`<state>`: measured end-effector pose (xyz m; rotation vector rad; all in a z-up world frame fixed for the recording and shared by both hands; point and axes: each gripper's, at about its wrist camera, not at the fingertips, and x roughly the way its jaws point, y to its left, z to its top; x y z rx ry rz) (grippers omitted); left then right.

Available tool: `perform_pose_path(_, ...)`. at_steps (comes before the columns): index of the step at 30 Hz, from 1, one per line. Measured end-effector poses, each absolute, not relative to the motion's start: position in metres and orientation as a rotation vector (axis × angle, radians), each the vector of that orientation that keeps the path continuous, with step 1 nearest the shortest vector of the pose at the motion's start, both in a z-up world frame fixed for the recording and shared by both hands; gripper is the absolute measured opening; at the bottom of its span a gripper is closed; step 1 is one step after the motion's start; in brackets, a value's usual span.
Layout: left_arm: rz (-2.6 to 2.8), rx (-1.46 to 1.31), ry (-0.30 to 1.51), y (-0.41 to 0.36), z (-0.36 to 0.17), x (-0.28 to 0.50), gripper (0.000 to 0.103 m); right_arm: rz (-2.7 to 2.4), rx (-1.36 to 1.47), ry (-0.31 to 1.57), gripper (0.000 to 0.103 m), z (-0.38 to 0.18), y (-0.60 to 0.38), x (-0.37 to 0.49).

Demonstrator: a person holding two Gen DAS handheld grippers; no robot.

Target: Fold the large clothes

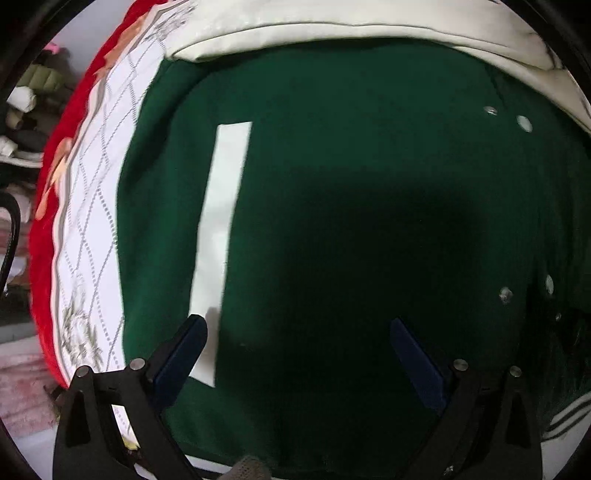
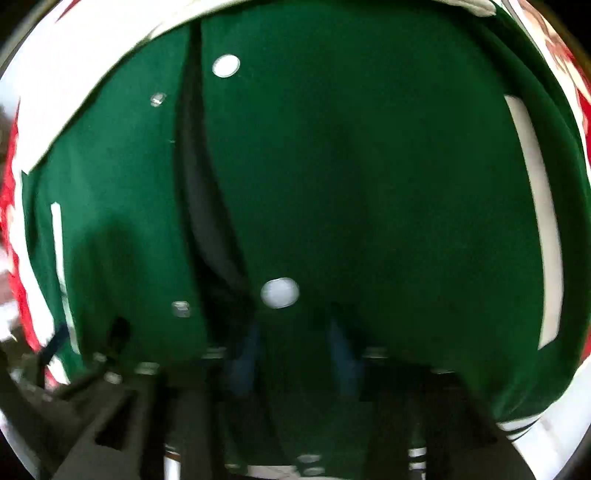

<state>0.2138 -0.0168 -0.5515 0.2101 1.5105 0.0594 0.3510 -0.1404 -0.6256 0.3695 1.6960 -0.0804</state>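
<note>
Green jacket (image 1: 351, 221) lies flat across the quilted bed cover (image 1: 96, 221); left tool (image 1: 295, 332) released above it, right tool (image 2: 291, 343) clenched on a hem pinch, which may slip because the grip looks shallow.

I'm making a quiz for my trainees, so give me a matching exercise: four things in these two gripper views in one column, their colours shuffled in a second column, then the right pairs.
Things:
1. jacket body
2. jacket sleeve
3. pocket strip
4. blanket edge

Colours:
A. red
B. white
C. dark green
D. cream

Pairs: 1-C, 2-D, 3-B, 4-A
</note>
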Motion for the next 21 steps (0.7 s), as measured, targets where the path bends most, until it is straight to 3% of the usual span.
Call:
perform_pose_path(9,0.004,0.142,1.519,-0.001,-0.549,0.218,0.101,0.125,0.357,1.748,0.016,-0.605,-0.093,0.350)
perform_pose_path(11,-0.001,0.105,1.517,0.002,-0.540,0.223,0.101,0.171,0.478,1.781,0.023,-0.608,-0.110,0.354)
perform_pose_path(12,-0.002,0.099,1.508,0.002,-0.535,0.227,0.101,0.192,0.547,1.776,0.034,-0.602,-0.127,0.357)
perform_pose_path(13,-0.002,0.097,1.491,0.001,-0.528,0.231,0.101,0.187,0.574,1.749,0.057,-0.594,-0.144,0.364)
perform_pose_path(15,-0.008,0.094,1.452,-0.011,-0.514,0.241,0.101,0.124,0.571,1.659,0.076,-0.571,-0.183,0.369)
perform_pose_path(21,-0.102,0.136,1.350,-0.113,-0.510,0.282,0.101,-0.145,0.347,1.496,0.076,-0.539,-0.302,0.406)
